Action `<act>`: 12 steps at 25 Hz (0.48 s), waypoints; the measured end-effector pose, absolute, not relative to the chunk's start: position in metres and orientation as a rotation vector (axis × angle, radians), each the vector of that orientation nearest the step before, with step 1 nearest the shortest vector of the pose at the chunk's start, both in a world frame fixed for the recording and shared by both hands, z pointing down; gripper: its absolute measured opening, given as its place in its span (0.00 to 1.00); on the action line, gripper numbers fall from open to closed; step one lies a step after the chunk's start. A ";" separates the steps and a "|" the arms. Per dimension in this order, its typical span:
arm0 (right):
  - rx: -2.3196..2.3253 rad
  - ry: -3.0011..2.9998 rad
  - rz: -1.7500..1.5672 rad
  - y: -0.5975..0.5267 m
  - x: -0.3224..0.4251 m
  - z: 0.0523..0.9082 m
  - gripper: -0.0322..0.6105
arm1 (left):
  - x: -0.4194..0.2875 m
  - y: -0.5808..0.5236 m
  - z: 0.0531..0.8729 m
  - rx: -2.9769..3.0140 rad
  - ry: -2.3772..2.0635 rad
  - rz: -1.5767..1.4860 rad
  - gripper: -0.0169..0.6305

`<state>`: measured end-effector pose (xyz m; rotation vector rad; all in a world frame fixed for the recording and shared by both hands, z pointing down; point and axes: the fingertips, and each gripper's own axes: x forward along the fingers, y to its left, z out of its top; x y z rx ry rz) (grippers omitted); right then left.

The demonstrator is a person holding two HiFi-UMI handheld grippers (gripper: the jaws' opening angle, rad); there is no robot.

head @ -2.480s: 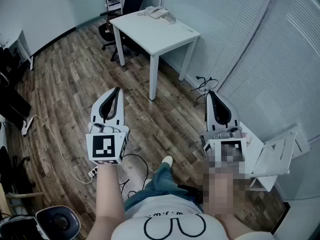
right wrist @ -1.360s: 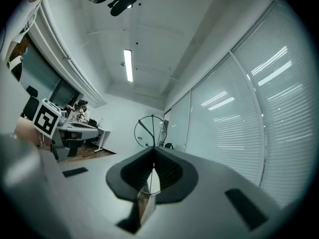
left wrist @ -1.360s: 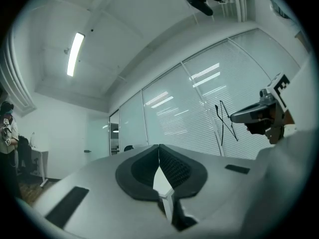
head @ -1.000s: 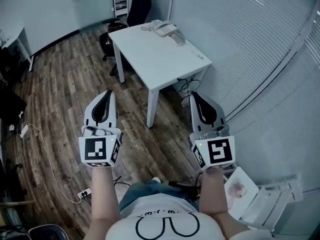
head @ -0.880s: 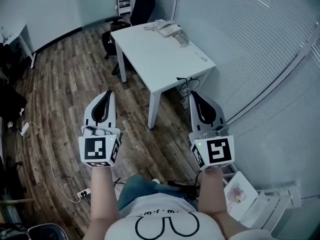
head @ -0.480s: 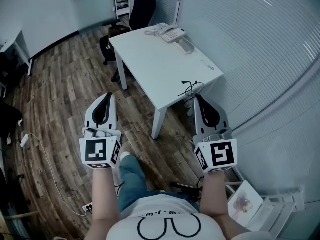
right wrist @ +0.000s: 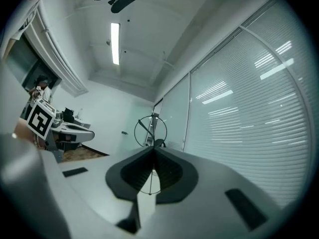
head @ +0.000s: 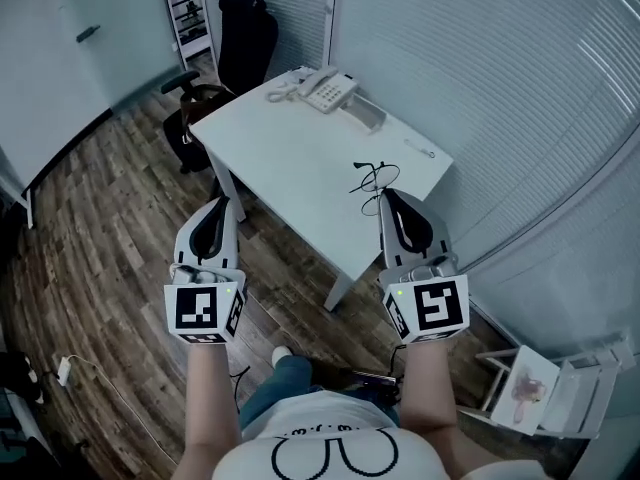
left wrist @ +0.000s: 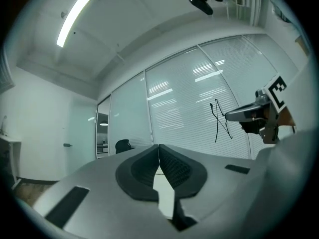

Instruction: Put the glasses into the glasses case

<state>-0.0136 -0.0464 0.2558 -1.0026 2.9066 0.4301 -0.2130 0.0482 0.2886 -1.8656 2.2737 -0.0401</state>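
Note:
Thin black wire glasses stick out from the tip of my right gripper, which is shut on one thin wire part of them. In the right gripper view a round lens rim stands above the closed jaws of my right gripper. The left gripper view shows the glasses hanging at the right gripper's tip. My left gripper is shut and empty, level with the right one, over the white table's near edge. A pale oblong case lies on the far side of the table.
A desk phone with a coiled cord sits at the table's far end, and a small object lies near its right edge. A black office chair stands behind the table. Blinds cover the glass wall on the right. A white rack stands at the lower right.
The view has come closer to the white table, which now lies under both grippers. Both grippers keep their pose side by side, and the glasses stay in the right one.

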 end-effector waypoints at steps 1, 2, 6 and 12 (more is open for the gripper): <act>-1.034 2.904 0.433 -0.053 -0.024 0.256 0.07 | -0.224 0.037 0.288 -1.891 2.250 -0.046 0.05; -1.063 2.901 0.435 -0.060 -0.034 0.256 0.07 | -0.234 0.027 0.288 -1.913 2.227 -0.052 0.05; -1.176 2.890 0.441 -0.080 -0.059 0.261 0.07 | -0.266 -0.002 0.291 -1.980 2.173 -0.047 0.05; -1.296 2.886 0.446 -0.121 -0.082 0.263 0.07 | -0.300 -0.043 0.309 -2.065 2.159 -0.026 0.05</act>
